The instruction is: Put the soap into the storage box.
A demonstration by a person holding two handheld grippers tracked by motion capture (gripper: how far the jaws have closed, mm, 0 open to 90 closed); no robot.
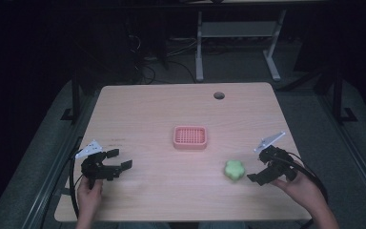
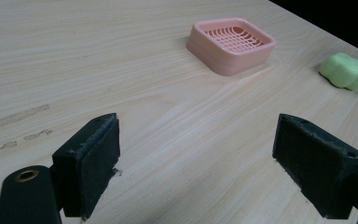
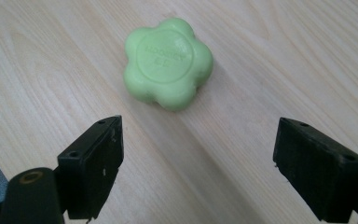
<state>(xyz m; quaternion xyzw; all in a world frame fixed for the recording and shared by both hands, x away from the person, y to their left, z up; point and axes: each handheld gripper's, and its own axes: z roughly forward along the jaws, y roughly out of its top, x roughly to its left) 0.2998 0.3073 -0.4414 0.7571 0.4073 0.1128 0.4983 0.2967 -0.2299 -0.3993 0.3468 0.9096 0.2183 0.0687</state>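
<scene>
Right gripper (image 1: 263, 173) low over the bench near its right edge, jaws spread wide and holding nothing — aimed at the green flower-shaped soap (image 3: 168, 63), which lies flat on the wood just ahead of the jaws and squarely between their lines, embossed face up. Probably lined up this way so a short push forward would bring the pads to either side of the soap's lobed rim. Left gripper (image 1: 112, 164) near the left edge, jaws likewise wide apart and empty, resting back out of the way — looks like waiting rather than working. Farther out, toward the middle of the bench, the pink slotted soap dish (image 1: 189, 137), empty and open side up, well apart from the soap; a likely destination, judging by the pairing alone.
</scene>
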